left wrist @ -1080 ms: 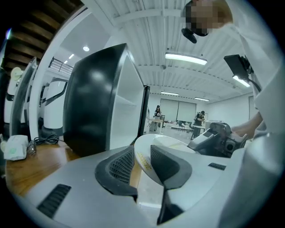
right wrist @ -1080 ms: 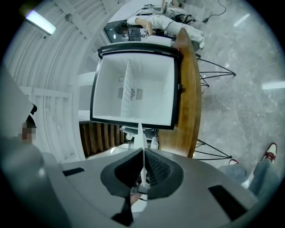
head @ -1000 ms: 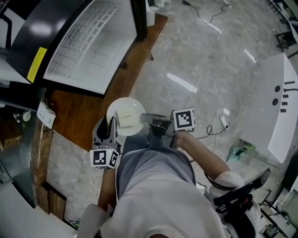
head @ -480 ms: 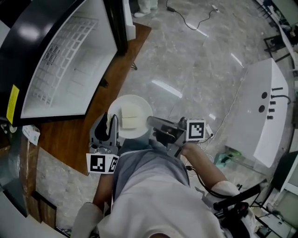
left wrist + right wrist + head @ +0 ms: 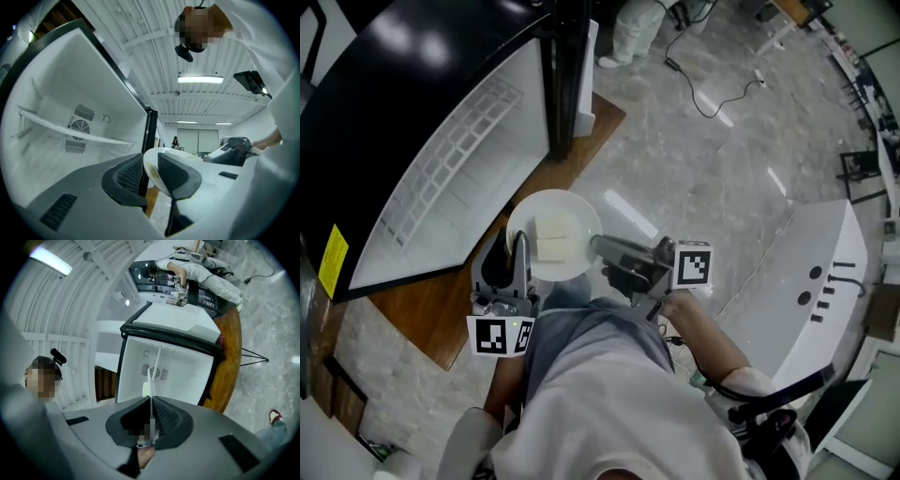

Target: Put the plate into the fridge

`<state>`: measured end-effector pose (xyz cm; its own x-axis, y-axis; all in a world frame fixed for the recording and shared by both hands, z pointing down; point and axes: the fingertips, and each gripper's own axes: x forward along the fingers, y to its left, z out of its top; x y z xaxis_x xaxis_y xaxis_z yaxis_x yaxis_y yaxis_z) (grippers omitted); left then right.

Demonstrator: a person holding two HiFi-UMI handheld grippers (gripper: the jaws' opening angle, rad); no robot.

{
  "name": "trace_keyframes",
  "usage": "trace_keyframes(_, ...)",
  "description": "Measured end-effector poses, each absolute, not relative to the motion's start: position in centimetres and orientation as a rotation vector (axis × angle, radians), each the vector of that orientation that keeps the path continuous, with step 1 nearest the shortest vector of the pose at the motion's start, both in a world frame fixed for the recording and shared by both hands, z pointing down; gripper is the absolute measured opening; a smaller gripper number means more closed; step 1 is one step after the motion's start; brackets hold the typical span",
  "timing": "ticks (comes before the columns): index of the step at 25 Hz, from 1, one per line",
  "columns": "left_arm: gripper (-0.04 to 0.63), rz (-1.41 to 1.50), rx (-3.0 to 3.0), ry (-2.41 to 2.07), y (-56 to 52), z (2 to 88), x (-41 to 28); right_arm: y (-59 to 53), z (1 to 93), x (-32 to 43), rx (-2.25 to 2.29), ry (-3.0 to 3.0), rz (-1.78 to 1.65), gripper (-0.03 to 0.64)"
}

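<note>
A white plate (image 5: 553,234) with a pale block of food on it hangs level between my two grippers, in front of the open fridge (image 5: 441,178). My left gripper (image 5: 517,242) is shut on the plate's left rim. In the left gripper view that rim (image 5: 152,164) sits between the pads of the left gripper (image 5: 151,161). My right gripper (image 5: 598,247) is shut on the opposite rim. In the right gripper view the plate (image 5: 151,380) shows edge-on as a thin line between the jaws of the right gripper (image 5: 151,401). The fridge's white inside (image 5: 70,108) holds a shelf (image 5: 75,132).
The fridge stands on a wooden platform (image 5: 586,141) over a marble floor. A white slanted panel (image 5: 811,281) stands to the right. Cables (image 5: 712,94) run across the floor farther off, and a person in white (image 5: 633,28) stands beside the fridge's far corner.
Both grippers have carried the plate together alongside the fridge, and the open front now faces it more squarely. Neither grip on the rim has changed.
</note>
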<state>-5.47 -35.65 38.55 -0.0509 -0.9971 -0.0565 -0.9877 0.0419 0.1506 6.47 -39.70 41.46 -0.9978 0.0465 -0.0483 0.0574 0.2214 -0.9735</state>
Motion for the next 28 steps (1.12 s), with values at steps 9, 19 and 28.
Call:
trace_keyframes(9, 0.1, -0.192, 1.827, -2.501, -35.0, 34.4, -11.5, -42.1, 38.0, -0.9, 0.475, 2.49, -1.958, 0.025)
trace_keyframes(19, 0.098, 0.154, 1.335, -2.838, -34.8, 33.2, -18.9, -45.5, 37.3, -10.6, 0.602, 2.392, -2.146, 0.025)
trace_keyframes(28, 0.098, 0.208, 1.299, -2.914, -34.8, 32.6, -15.6, -46.3, 37.5, -15.4, 0.443, 2.361, -2.276, 0.025)
